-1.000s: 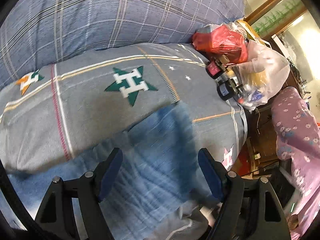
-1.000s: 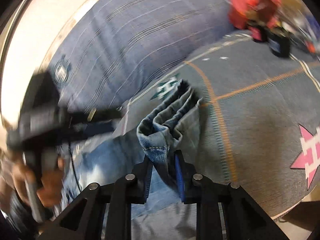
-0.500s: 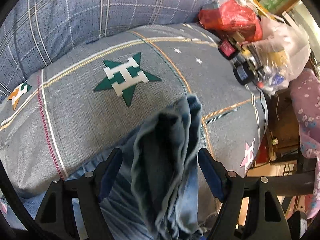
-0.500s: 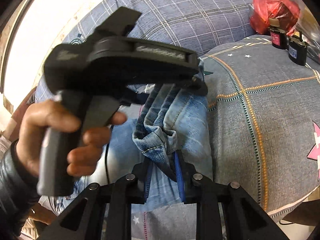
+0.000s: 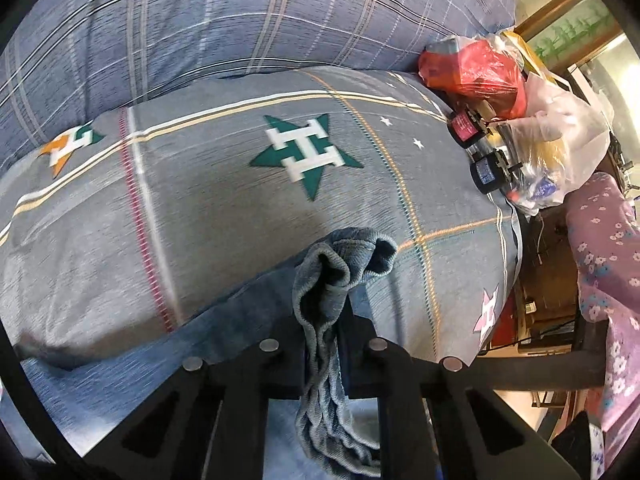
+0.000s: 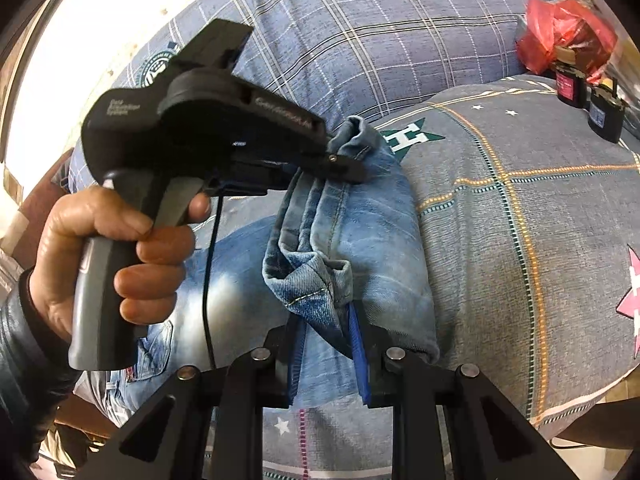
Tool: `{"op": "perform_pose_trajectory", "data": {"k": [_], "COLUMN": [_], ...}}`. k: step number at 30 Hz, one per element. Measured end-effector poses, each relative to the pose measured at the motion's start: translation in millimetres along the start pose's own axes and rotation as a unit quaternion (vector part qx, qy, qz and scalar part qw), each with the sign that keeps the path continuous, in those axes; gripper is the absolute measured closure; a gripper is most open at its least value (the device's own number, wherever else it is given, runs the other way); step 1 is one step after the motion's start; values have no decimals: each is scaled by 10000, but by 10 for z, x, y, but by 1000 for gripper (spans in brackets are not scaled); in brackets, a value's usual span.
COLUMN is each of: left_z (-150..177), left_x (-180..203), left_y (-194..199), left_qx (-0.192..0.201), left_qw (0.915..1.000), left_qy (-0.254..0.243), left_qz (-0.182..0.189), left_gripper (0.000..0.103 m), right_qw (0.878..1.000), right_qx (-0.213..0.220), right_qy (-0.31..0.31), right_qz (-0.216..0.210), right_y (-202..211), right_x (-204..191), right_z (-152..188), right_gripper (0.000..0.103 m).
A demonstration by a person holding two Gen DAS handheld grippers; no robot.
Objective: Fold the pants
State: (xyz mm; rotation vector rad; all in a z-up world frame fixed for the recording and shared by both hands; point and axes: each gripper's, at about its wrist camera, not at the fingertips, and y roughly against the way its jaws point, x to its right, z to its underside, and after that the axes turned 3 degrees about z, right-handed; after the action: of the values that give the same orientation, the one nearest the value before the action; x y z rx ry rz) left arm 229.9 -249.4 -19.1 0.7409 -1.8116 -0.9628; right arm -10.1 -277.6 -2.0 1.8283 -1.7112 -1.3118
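Light blue denim pants (image 6: 360, 232) lie on a grey bedspread with star prints. In the right wrist view my right gripper (image 6: 326, 320) is shut on a bunched hem of the pants (image 6: 316, 284) near the bed's front. My left gripper (image 6: 344, 168), held in a hand, is shut on the far bunched edge of the same fold. In the left wrist view the left gripper (image 5: 324, 320) pinches gathered denim (image 5: 332, 276), which sticks up between its fingers and hangs below.
A blue plaid pillow or quilt (image 5: 240, 20) lies along the back. Red (image 5: 476, 68) and clear plastic bags (image 5: 560, 136) and two small dark jars (image 5: 488, 172) sit at the bed's right end. A purple floral cloth (image 5: 608, 280) is beyond the bed's right edge.
My left gripper was open over the pants and has closed on the bunched denim edge. My right gripper stayed shut on its hem and brought it toward the left gripper.
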Motion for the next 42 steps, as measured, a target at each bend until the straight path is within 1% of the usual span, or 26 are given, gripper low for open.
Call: {"op": "perform_pose_trajectory", "data": {"k": [6, 10, 11, 14, 17, 18, 19, 21, 23, 24, 25, 28, 30, 31, 32, 33, 36, 37, 38, 39, 40, 41, 42], "left_z": [244, 448, 501, 606, 650, 658, 670, 694, 714, 729, 748, 786, 796, 801, 806, 807, 786, 769, 739, 714, 688, 669, 656], "left_x": [-307, -520, -582, -700, -694, -699, -716, -802, -884, -940, -1007, -1255, -1334, -1334, -1314, -1273, -1074, -983, -875, -791, -702, -599, -527], "left_y": [223, 235, 221, 210, 267, 299, 344, 462, 594, 665, 736, 917, 978, 989, 1001, 1009, 1011, 998, 964, 929, 878, 790, 709], "left_qx": [38, 32, 43, 140, 190, 193, 192, 200, 343, 419, 480, 599, 630, 642, 660, 681, 760, 777, 777, 759, 727, 670, 606], "left_qw": [9999, 9984, 9984, 9988, 9983, 9982, 9982, 9986, 9982, 9978, 9974, 9973, 9972, 9971, 9971, 9971, 9964, 9960, 9955, 9952, 9949, 9949, 9953], "left_qy": [-111, -319, -310, -272, -448, -488, -508, -463, -431, -434, -426, -200, -128, -145, -171, -210, -374, -424, -475, -512, -544, -578, -617], "left_qz": [-65, -458, -481, -385, -331, -287, -238, -152, -216, -286, -316, -368, -387, -376, -340, -276, 6, 108, 242, 345, 434, 473, 429], "left_gripper": [90, 90, 90, 90, 90, 89, 87, 79, 63, 60, 60, 60, 60, 60, 60, 60, 60, 60, 60, 60, 60, 60, 60], "right_qw": [9995, 9981, 9977, 9965, 9950, 9949, 9949, 9954, 9956, 9953, 9948, 9944, 9938, 9934, 9930, 9927, 9941, 9958, 9967, 9978, 9987, 9991, 9995], "right_qx": [-144, -337, -385, -523, -567, -545, -454, -432, -399, -403, -416, -449, -530, -596, -656, -678, -352, -168, -77, 29, 98, 107, 75], "right_qy": [276, 499, 522, 643, 792, 815, 859, 830, 826, 861, 904, 937, 956, 966, 975, 996, 1020, 891, 801, 659, 507, 389, 269], "right_qz": [-51, -135, -175, -95, 221, 246, 268, 220, 186, 198, 215, 191, 201, 175, 113, 8, -45, -114, -127, -103, 12, 121, 170], "right_y": [-70, -204, -245, -444, -652, -675, -664, -626, -546, -549, -555, -590, -550, -533, -499, -431, -182, -92, -64, -34, -52, -101, -168], "right_x": [-241, -433, -471, -577, -611, -610, -614, -606, -613, -609, -609, -580, -614, -635, -667, -702, -772, -750, -730, -687, -641, -611, -566], "right_z": [50, 136, 160, 305, 477, 502, 527, 539, 570, 576, 586, 584, 572, 567, 564, 561, 512, 450, 410, 322, 257, 213, 190], "right_gripper": [80, 80, 80, 80, 80, 80, 80, 80, 79, 78, 78, 76, 70, 58, 39, 35, 35, 35, 35, 35, 37, 44, 51]}}
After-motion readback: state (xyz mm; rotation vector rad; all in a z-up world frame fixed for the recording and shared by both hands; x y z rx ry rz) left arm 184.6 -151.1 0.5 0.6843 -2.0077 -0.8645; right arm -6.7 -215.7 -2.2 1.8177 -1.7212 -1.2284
